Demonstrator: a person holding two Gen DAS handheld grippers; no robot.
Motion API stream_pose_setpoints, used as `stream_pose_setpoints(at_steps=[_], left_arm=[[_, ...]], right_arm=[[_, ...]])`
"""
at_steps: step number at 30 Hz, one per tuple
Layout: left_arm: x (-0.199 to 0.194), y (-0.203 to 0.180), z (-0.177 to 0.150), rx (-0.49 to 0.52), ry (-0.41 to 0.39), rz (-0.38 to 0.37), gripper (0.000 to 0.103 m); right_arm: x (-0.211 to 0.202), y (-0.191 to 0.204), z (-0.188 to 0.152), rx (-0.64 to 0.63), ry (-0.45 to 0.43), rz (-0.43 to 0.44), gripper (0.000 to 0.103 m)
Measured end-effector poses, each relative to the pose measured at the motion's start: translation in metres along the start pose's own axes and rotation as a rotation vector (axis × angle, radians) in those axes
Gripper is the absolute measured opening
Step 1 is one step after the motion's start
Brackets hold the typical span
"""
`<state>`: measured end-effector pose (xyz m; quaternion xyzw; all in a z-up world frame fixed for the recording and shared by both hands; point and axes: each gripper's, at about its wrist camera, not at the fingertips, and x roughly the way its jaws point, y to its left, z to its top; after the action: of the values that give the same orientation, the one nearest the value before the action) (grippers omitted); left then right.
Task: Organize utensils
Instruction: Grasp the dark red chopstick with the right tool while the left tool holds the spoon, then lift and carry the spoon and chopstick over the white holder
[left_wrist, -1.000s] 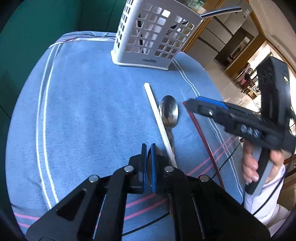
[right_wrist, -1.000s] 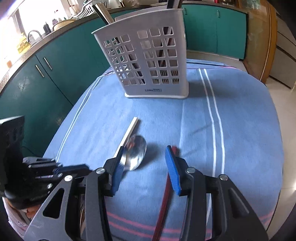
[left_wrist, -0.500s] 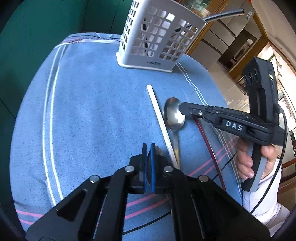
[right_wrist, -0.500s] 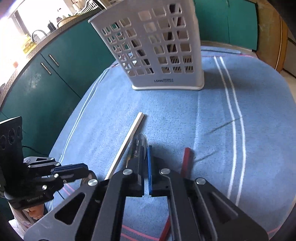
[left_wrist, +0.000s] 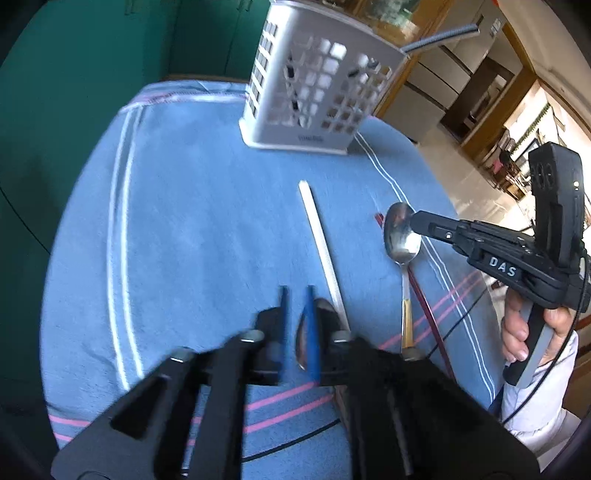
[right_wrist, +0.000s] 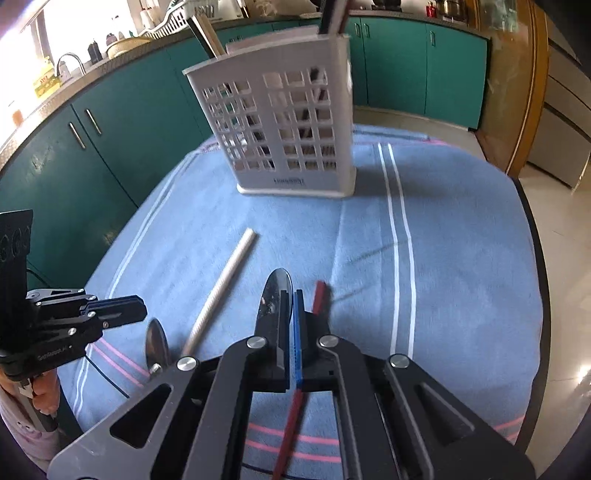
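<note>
Two views: right hand-held gripper (right_wrist: 291, 295) clenched on spoon (left_wrist: 402, 236); left hand-held gripper (left_wrist: 296, 295) opening, released (spoon bowl's hollow visible left view only).

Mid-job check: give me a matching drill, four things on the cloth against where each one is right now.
1 gold-handled spoon
2 red chopstick
3 white stick
4 white caddy

A upright at the far end of the cloth
B lying between that spoon and the second spoon
C bowl pinched in the right tool
D running beneath the right tool

Pairs: 1-C, 2-D, 3-B, 4-A
</note>
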<state>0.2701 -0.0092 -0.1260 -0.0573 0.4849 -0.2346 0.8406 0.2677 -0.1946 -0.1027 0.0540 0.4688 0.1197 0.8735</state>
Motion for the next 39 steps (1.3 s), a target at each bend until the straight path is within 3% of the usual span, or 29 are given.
stream_pose_setpoints(at_steps=[1, 8, 10, 13, 16, 18, 20, 22, 27, 31, 36, 39], left_arm=[[0.001, -0.001, 0.000, 0.006, -0.001, -0.004, 0.031], [0.005, -0.003, -0.001, 0.048, 0.023, -0.073, 0.031], [0.010, -0.003, -0.002, 0.054, 0.043, -0.076, 0.031], [0.015, -0.003, -0.002, 0.055, 0.064, -0.090, 0.021], [0.018, -0.004, -0.002, 0.048, 0.068, -0.094, 0.011], [0.018, -0.003, -0.001, 0.045, 0.067, -0.094, 0.007], [0.017, -0.002, 0.000, 0.038, 0.061, -0.094, 0.003], [0.014, -0.002, 0.001, 0.034, 0.050, -0.091, 0.001], [0.005, -0.004, 0.004, 0.026, 0.021, -0.064, 0.001], [-0.019, -0.008, 0.011, 0.031, -0.073, 0.010, 0.001], [-0.066, -0.008, 0.034, -0.002, -0.271, 0.114, 0.001], [-0.101, -0.009, 0.054, -0.029, -0.407, 0.165, 0.001]], right_arm=[[0.002, -0.002, -0.003, 0.006, 0.008, -0.001, 0.002], [0.015, -0.009, -0.019, 0.025, 0.048, 0.028, 0.004], [0.017, -0.012, -0.018, 0.028, 0.053, 0.042, 0.009], [0.021, -0.017, -0.012, 0.026, 0.048, 0.079, 0.019], [0.027, -0.018, -0.006, 0.010, 0.059, 0.104, 0.019], [0.030, -0.016, -0.003, -0.004, 0.075, 0.127, 0.019], [0.029, -0.013, -0.002, -0.020, 0.078, 0.136, 0.006], [0.024, -0.007, -0.001, -0.034, 0.065, 0.139, 0.002], [0.003, 0.004, -0.001, -0.055, 0.016, 0.078, 0.002], [-0.025, 0.012, 0.005, -0.065, -0.075, -0.020, 0.002], [-0.072, 0.021, 0.022, -0.075, -0.261, -0.212, 0.003], [-0.091, 0.024, 0.034, -0.064, -0.342, -0.257, 0.003]])
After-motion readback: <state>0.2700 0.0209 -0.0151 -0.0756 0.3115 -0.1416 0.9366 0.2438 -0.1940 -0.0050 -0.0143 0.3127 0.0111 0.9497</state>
